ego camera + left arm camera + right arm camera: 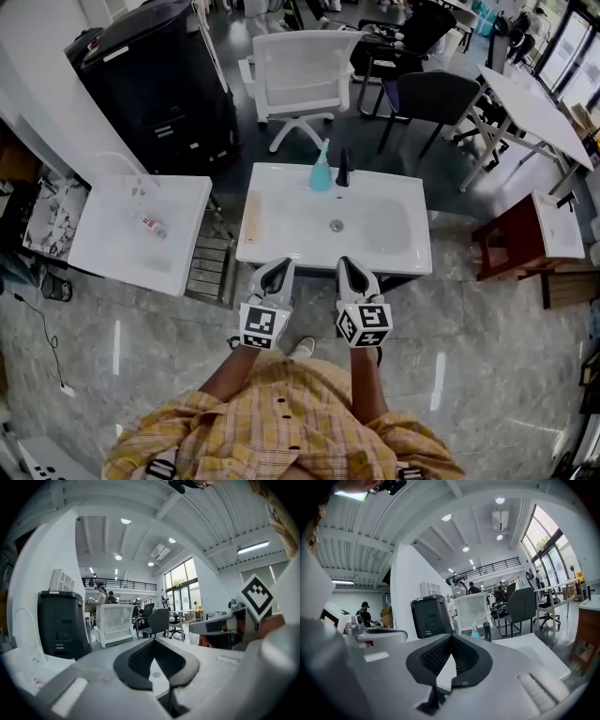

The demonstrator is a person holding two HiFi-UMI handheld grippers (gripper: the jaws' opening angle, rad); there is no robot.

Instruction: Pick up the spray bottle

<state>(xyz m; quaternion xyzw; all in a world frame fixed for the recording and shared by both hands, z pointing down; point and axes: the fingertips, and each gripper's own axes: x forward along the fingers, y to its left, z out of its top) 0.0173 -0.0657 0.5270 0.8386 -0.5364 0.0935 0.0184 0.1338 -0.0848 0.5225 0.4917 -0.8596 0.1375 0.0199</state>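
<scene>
The bottle (322, 172) stands upright on the far rim of the sink (405, 251), straight across the basin from both clenched, empty claws, slightly nearer the right claw (351, 270) than the left claw (276, 272).

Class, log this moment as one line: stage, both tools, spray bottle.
stage: pre-grasp | left tool: shut, empty | right tool: shut, empty | spray bottle: upright on washbasin back rim, beside faucet, untouched
</scene>
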